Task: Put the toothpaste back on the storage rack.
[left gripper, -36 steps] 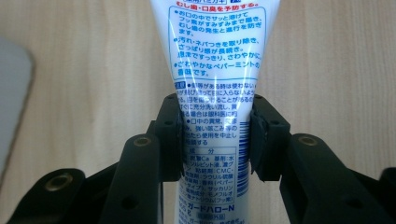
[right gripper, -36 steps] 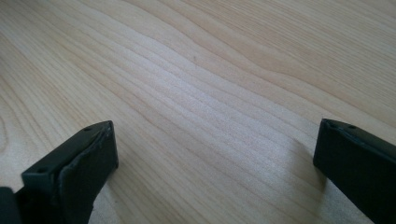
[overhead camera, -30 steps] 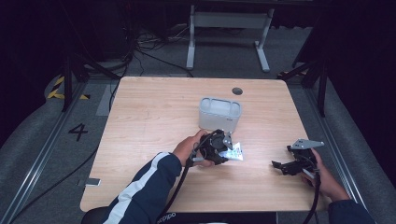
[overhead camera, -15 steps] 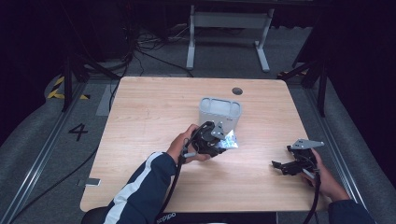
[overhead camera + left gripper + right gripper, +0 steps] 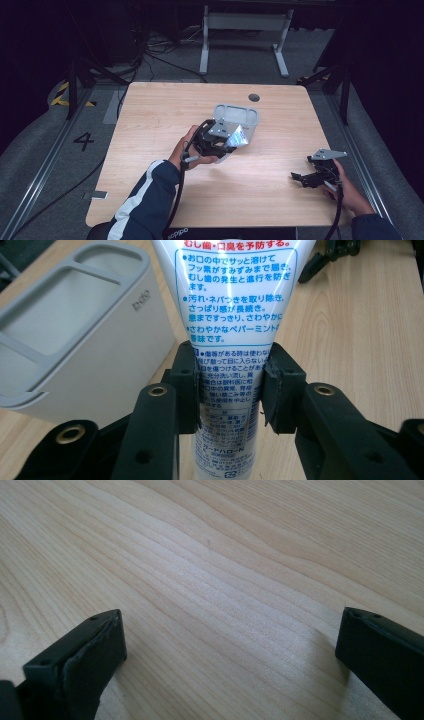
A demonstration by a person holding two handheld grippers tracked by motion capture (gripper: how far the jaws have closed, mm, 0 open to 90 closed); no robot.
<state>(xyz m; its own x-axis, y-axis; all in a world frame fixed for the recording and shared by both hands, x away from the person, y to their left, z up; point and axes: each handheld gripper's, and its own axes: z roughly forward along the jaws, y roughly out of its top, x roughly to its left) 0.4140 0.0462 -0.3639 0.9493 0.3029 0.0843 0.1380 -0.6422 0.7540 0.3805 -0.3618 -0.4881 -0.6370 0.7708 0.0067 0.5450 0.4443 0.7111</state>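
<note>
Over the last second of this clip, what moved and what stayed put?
The left tool, shut on the toothpaste tube, carried it away from the person toward the grey holder, and the tube now stands up beside it. The right tool stayed open and low near the table's right edge; the holder did not move.

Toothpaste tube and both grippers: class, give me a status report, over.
Left gripper shut on toothpaste tube, beside the grey holder. Right gripper open over bare table. Nothing in the way.
</note>
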